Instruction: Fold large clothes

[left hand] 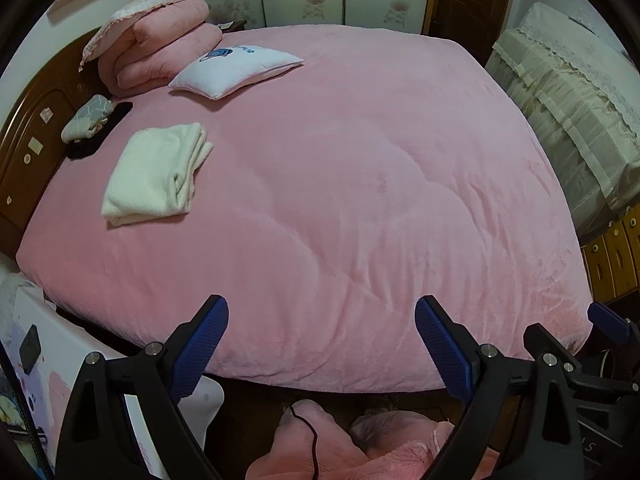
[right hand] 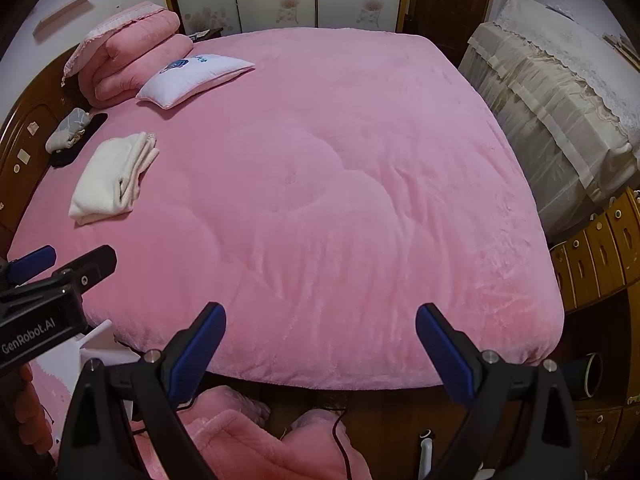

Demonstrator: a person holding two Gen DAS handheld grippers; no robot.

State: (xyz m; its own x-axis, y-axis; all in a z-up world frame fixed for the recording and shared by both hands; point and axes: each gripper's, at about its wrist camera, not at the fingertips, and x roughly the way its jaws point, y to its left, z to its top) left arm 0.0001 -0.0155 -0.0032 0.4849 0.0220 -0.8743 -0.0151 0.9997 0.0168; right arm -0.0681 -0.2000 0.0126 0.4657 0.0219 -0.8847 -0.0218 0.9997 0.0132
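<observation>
A folded cream-white garment (left hand: 154,174) lies on the pink bed cover (left hand: 360,200) at the left, near the headboard; it also shows in the right wrist view (right hand: 110,178). A pink fleecy garment (left hand: 320,444) lies on the floor below the bed's near edge, and shows in the right wrist view (right hand: 248,444) too. My left gripper (left hand: 320,344) is open and empty, above the bed's near edge. My right gripper (right hand: 320,348) is open and empty, just right of the left one, which shows at the left of the right wrist view (right hand: 60,268).
A white pillow (left hand: 236,70) and a folded pink quilt (left hand: 156,44) lie at the head of the bed. A grey cloth on a black item (left hand: 90,120) lies by the wooden headboard (left hand: 28,148). A lace-covered cabinet (left hand: 576,112) stands right. A black cable (left hand: 308,436) crosses the floor.
</observation>
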